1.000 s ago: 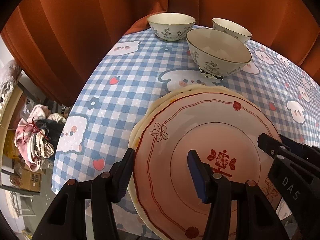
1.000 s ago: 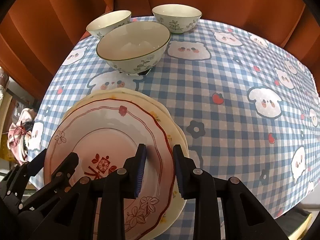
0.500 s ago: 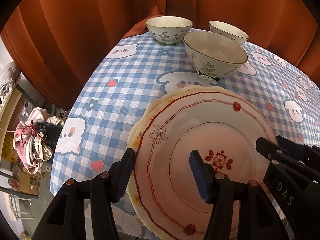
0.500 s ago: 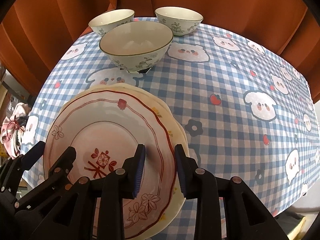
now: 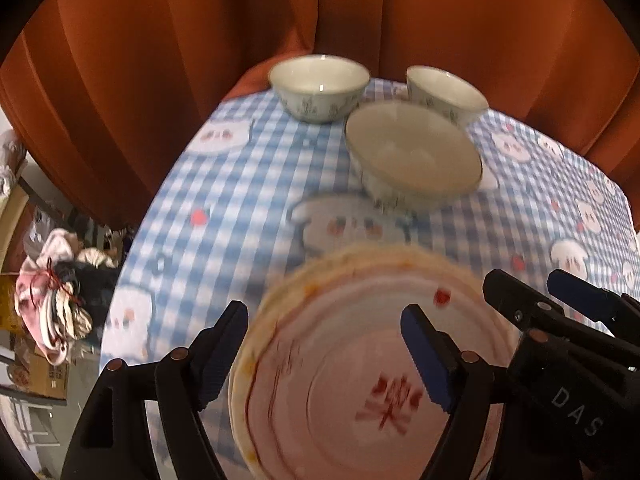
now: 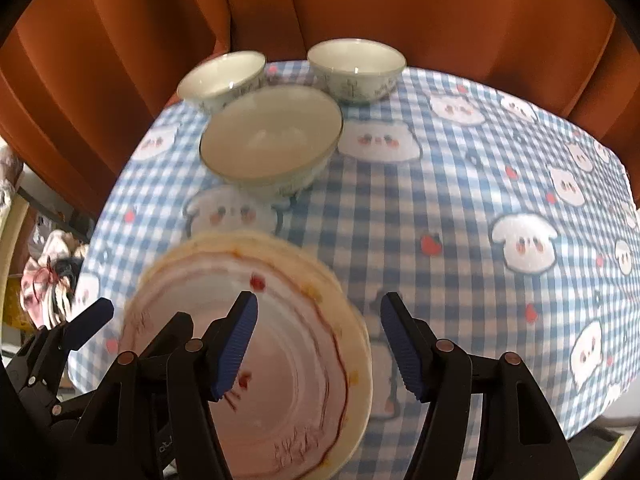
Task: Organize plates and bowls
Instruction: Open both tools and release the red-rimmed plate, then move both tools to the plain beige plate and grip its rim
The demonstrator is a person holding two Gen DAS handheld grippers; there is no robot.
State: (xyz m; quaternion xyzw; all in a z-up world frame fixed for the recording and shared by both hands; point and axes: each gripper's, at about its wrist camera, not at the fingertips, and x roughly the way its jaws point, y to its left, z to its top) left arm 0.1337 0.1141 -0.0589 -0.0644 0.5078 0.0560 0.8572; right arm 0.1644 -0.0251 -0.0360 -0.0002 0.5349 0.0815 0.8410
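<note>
We judge plates (image 5: 360,380) stacked at near desk edge; left gripper (image 5: 324,356) and right gripper (image 6: 318,344) fingers opening, pinching nothing. Next: three bowls (image 6: 272,140) at far edge, gather.

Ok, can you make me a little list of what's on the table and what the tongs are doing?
plates: pink plate stacked on a cream plate, near table edge
bowls: three, one big bowl in front, two small bowls behind
tablecloth: blue check with bunnies
left tongs: opening, straddling the plates' left rim, not gripping
right tongs: opening, straddling the plates' right rim, not gripping
behind: orange curtain
</note>
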